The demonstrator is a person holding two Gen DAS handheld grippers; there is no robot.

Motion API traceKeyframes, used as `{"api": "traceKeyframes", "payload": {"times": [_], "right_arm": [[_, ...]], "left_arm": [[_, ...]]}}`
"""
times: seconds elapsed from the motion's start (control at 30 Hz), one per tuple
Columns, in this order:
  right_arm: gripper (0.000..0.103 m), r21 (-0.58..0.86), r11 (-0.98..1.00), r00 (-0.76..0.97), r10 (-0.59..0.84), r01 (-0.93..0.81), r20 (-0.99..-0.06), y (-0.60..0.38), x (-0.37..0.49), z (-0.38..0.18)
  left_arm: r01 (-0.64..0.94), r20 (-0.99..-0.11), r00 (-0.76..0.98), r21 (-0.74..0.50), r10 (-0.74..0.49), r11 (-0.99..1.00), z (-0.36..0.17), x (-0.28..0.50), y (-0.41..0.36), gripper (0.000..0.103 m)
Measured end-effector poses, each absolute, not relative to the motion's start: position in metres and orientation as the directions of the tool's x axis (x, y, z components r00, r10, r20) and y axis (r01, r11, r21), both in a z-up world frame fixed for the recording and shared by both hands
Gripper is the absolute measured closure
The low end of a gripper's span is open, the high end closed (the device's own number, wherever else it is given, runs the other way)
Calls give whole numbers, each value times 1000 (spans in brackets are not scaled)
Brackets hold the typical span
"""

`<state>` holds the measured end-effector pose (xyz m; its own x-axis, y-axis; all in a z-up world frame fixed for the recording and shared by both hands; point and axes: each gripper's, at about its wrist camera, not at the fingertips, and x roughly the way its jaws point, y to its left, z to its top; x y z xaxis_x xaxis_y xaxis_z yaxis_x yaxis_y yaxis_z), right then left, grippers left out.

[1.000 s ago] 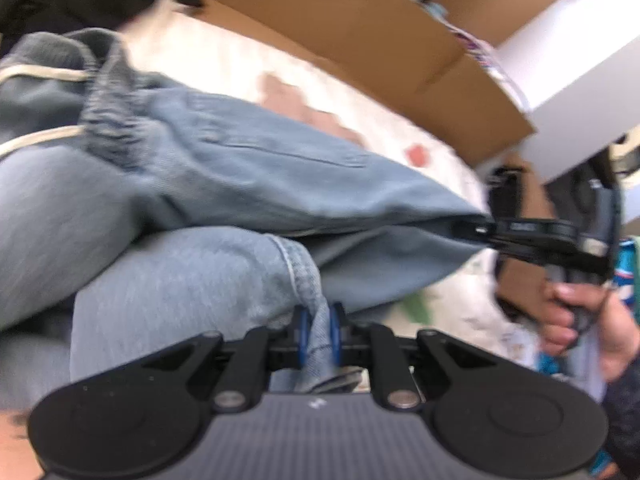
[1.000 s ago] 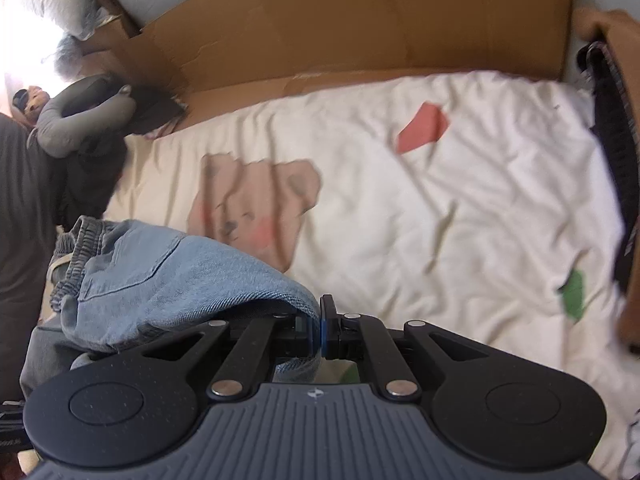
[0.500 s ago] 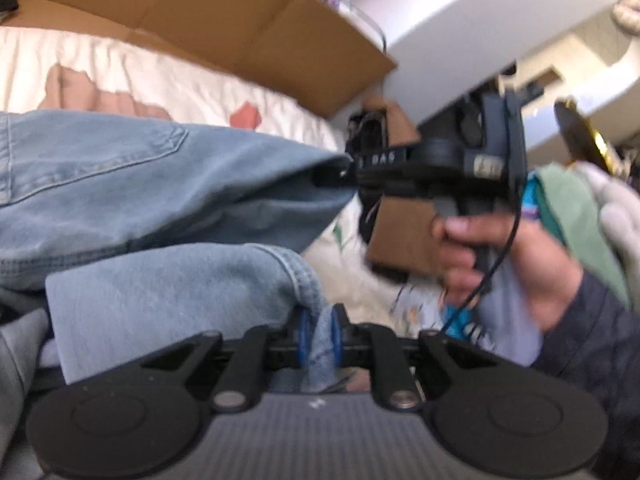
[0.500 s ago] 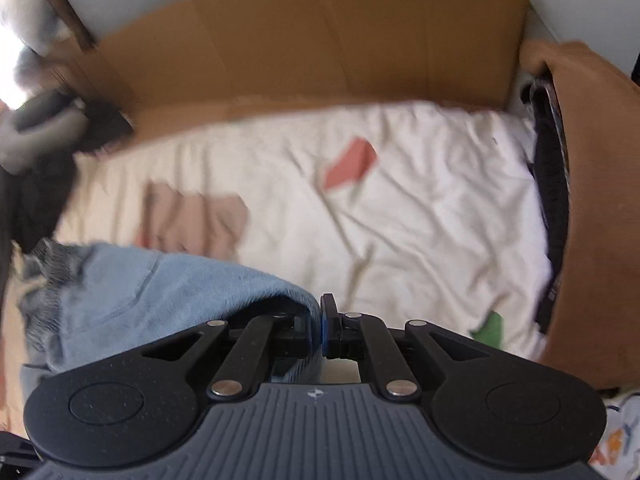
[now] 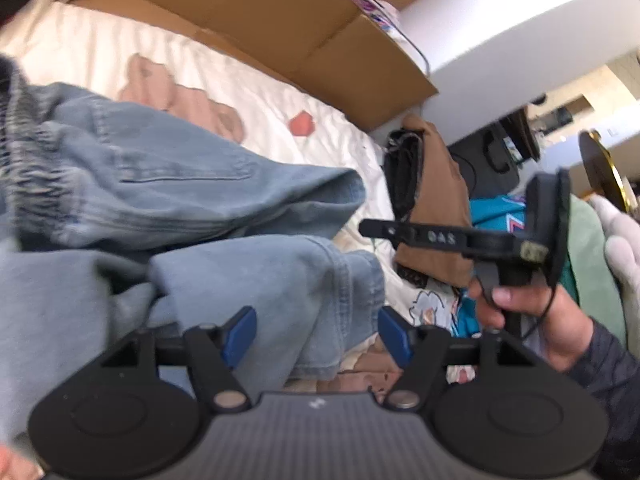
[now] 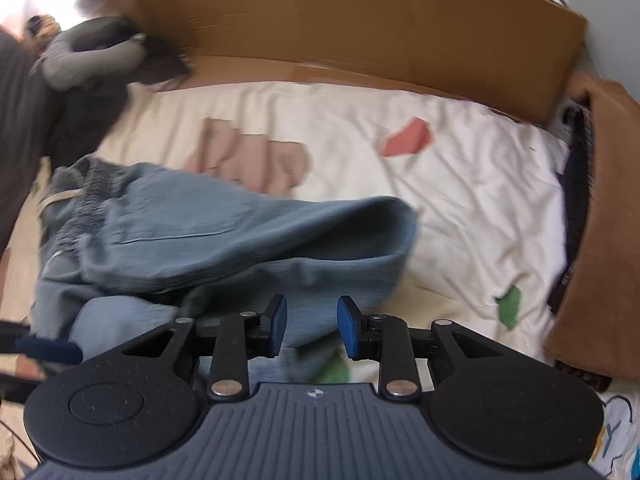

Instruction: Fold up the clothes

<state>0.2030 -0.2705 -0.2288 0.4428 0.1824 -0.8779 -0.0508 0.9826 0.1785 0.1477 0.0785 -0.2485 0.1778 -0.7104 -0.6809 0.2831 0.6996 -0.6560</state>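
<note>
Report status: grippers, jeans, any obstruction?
Left gripper open, right gripper open. Jeans released, lying on the bedsheet, partly folded. Brown garment at the sheet's edge, apart from the jeans.

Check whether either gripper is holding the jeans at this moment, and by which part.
Nothing is held. The left gripper is open with the jeans hem lying loose between its fingers; the right gripper is open too, just clear of the denim.

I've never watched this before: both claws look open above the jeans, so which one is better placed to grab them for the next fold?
Probably the left gripper: a hemmed fold of the jeans lies between its open fingers. The right gripper is open over flatter denim near the edge.
</note>
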Motion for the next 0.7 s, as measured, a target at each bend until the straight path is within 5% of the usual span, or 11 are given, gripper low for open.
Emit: {"api": "traceKeyframes", "payload": {"times": [0.53,0.7], "right_arm": [[68,293,896,414,418,-334,-808,-153,244,-212],[62,303,879,380,440,-368,-814,-124,245,-223]], "left_arm": [[130,-811,316,-476,-492,870,-242,170,178,34],[27,-846,388,-386,-365,922,-240,180,210,41]]}}
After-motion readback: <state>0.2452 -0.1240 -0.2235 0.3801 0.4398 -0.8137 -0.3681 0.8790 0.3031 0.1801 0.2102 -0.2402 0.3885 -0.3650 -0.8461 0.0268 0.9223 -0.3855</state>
